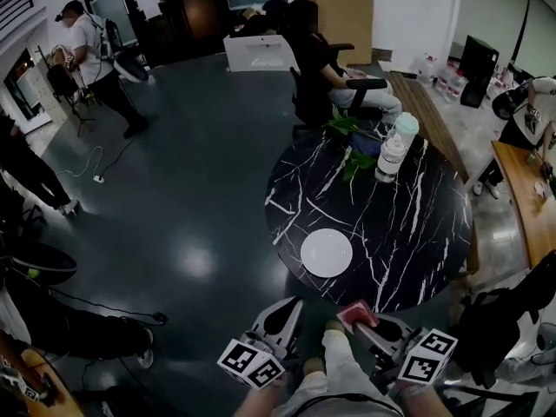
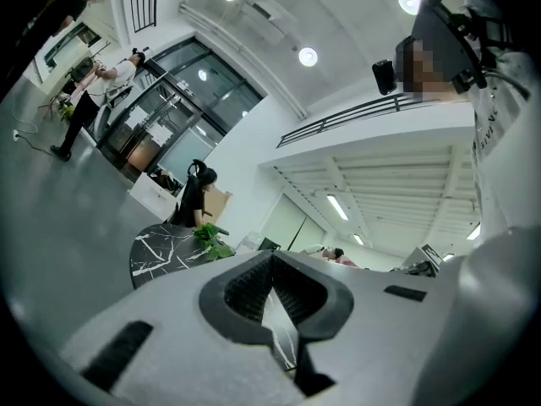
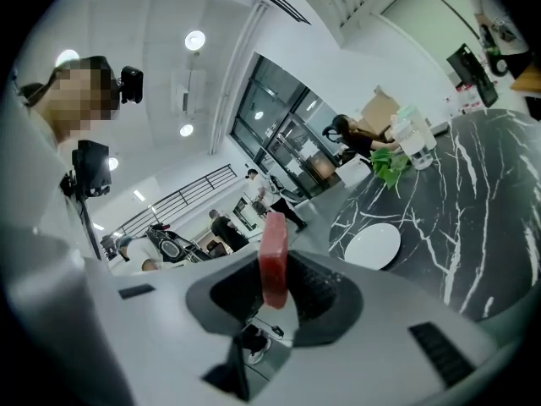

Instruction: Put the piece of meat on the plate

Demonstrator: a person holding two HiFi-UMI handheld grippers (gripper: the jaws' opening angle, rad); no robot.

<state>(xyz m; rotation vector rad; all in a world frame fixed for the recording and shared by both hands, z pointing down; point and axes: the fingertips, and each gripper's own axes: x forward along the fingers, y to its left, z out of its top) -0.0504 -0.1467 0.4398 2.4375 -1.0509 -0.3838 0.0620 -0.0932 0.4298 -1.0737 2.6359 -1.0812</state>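
A white round plate lies near the front edge of a round black marble table. My right gripper hovers just short of that edge, shut on an upright red piece of meat. In the right gripper view the meat stands between the pads of the right gripper, with the plate ahead to the right. My left gripper is beside it, off the table. In the left gripper view the left gripper has its pads meeting at the tips with nothing between them.
A clear jar and a bottle stand at the table's far side beside a green plant. A person sits on an office chair behind the table. A wooden bench runs along the right. A cable lies on the floor.
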